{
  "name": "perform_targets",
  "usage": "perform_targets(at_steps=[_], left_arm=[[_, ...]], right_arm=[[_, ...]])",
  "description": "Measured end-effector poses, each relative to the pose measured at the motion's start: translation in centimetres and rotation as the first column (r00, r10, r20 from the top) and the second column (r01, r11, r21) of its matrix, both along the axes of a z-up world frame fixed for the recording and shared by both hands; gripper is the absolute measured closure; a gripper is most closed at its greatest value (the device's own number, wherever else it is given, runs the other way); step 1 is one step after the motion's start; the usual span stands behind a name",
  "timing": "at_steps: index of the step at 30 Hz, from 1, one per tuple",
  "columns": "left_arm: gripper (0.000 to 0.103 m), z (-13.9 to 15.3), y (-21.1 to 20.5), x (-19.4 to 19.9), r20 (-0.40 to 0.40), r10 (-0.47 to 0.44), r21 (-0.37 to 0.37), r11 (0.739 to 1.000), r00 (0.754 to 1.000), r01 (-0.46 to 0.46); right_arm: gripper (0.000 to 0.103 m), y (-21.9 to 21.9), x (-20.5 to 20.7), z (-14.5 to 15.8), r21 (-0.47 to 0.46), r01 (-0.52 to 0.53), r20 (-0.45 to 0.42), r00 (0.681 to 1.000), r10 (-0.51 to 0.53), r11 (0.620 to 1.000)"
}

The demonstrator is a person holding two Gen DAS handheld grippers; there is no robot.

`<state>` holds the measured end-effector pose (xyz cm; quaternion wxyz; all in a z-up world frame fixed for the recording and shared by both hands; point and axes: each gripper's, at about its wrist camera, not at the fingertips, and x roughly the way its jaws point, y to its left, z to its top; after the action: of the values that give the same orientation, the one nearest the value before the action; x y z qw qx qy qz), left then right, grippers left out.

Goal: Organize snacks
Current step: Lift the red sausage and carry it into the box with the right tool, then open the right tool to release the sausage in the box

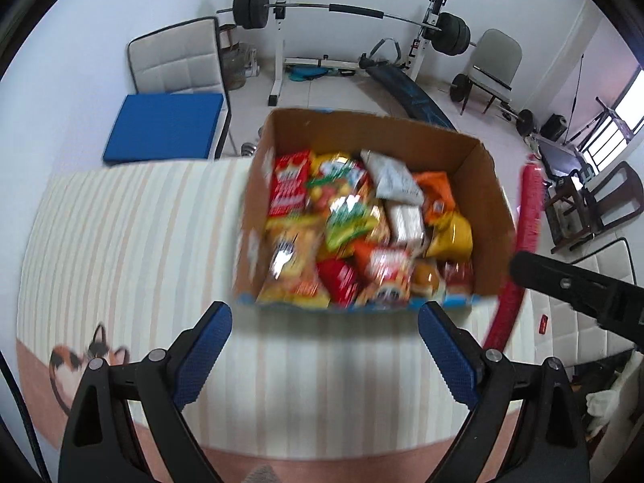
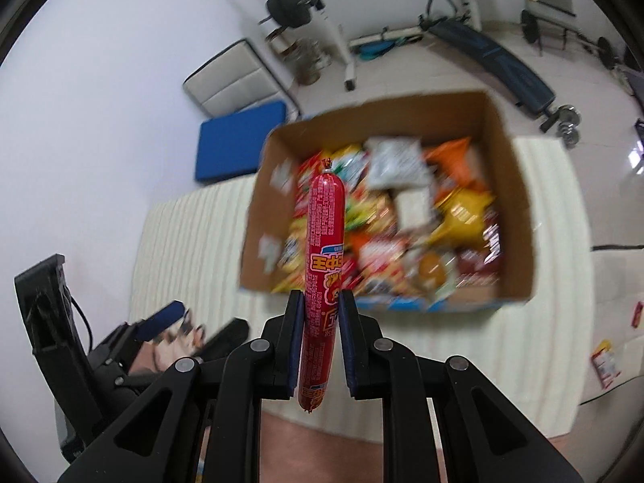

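Note:
A cardboard box [image 1: 475, 161] full of several colourful snack packets [image 1: 346, 221] stands on a striped mat; it also shows in the right wrist view [image 2: 507, 185]. My right gripper [image 2: 320, 314] is shut on a long red sausage stick [image 2: 324, 225], held upright in the air in front of the box. The sausage [image 1: 523, 241] and the right gripper [image 1: 579, 290] show at the box's right side in the left wrist view. My left gripper [image 1: 324, 326] is open and empty, just in front of the box's near wall.
The striped mat [image 1: 141, 249] has a cat picture at its near left. Behind are a white chair with a blue cushion [image 1: 165, 124], a barbell rack [image 1: 281, 12], a weight bench [image 1: 406, 88] and dark chairs [image 1: 595, 205]. Small packets [image 2: 603, 358] lie at the right.

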<state>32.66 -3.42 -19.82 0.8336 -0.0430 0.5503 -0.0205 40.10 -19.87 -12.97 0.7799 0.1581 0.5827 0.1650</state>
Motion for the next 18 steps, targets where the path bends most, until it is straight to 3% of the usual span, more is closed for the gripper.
perform_targets(at_steps=[5,13,18], left_arm=[[0.008,-1.0,-2.2,4.8,-0.007,-0.005,-0.005,1.000,1.000,0.005],[0.008,-3.6,-5.4,9.7,-0.036,-0.020,0.051,0.998,0.999,0.022],[0.008,-5.1,-6.2,11.1,-0.056,-0.026,0.063,0.998,0.998,0.029]], right_arm=[[0.084,-2.6,3.8,-1.2,-0.095,0.018,-0.017,1.000,-0.019,0.995],[0.084,-5.1,8.2,-6.9,-0.275,-0.037,-0.128,0.992,0.001,0.961],[0.081,-6.4,9.3,-9.8,-0.279,-0.019,-0.182,0.983,-0.034,0.960]])
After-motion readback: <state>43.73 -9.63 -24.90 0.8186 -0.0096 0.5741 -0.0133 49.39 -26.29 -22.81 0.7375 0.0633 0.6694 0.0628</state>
